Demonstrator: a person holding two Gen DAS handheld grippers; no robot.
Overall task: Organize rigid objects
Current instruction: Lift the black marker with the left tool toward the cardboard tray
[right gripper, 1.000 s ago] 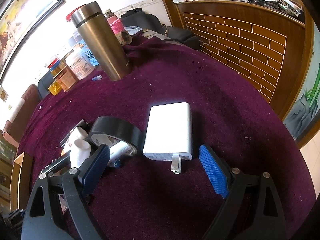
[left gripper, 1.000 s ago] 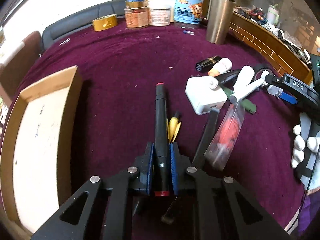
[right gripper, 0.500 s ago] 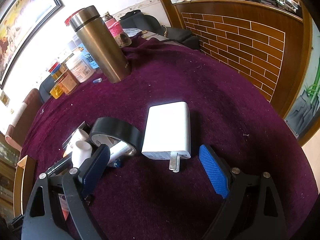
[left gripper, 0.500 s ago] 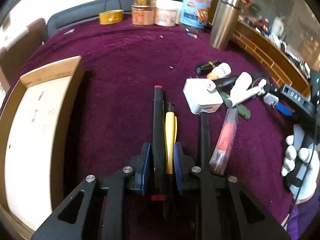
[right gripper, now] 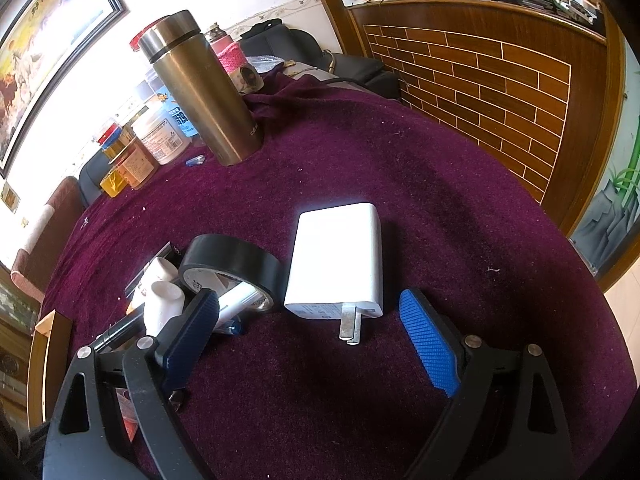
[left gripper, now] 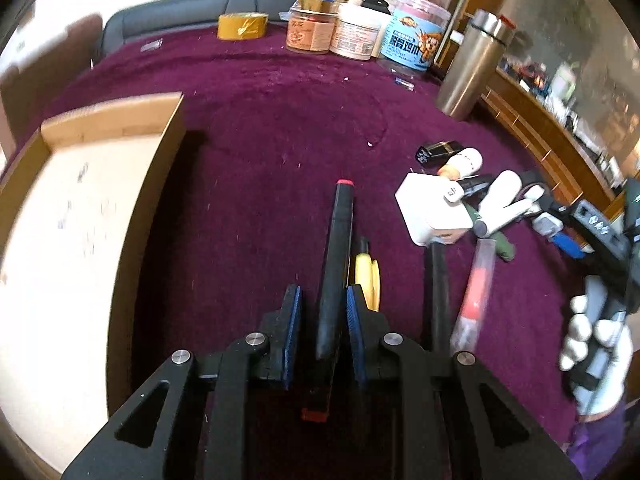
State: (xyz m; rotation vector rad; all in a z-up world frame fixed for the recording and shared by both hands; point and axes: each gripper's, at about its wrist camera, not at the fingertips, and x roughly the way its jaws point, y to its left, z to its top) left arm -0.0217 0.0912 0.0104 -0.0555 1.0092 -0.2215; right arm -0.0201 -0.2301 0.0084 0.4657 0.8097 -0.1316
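Left gripper: the left gripper has its jaws nearly together, with the black marker lying lengthwise between them. The pad on the right side is against the barrel; a thin gap shows at the other pad, so it is not pinched.
Right gripper: the right gripper is spread wide and holds nothing, hovering at six o'clock of the white charger, whose prongs point back between the jaws.
Marker, place: on the purple tabletop, red tip toward twelve o'clock and rear end under the gripper. A yellow pen lies just beside it at three o'clock.
Destination, judged: the wooden tray at nine o'clock of the marker looks like the likely bin.
Marker, handling: probably light, stiff and smooth. A round barrel can roll or swivel between flat pads.
Marker, where to grip: mid-barrel, pads square across it. The pen's closeness risks catching both.
Charger, handling: likely a dense, hard block with slick flat faces. It sits level and apart from the black tape roll at nine o'clock.
Charger, where to grip: across the two long side faces, clear of the prongs.
Other clutter: small tubes and caps are heaped at two o'clock of the marker.
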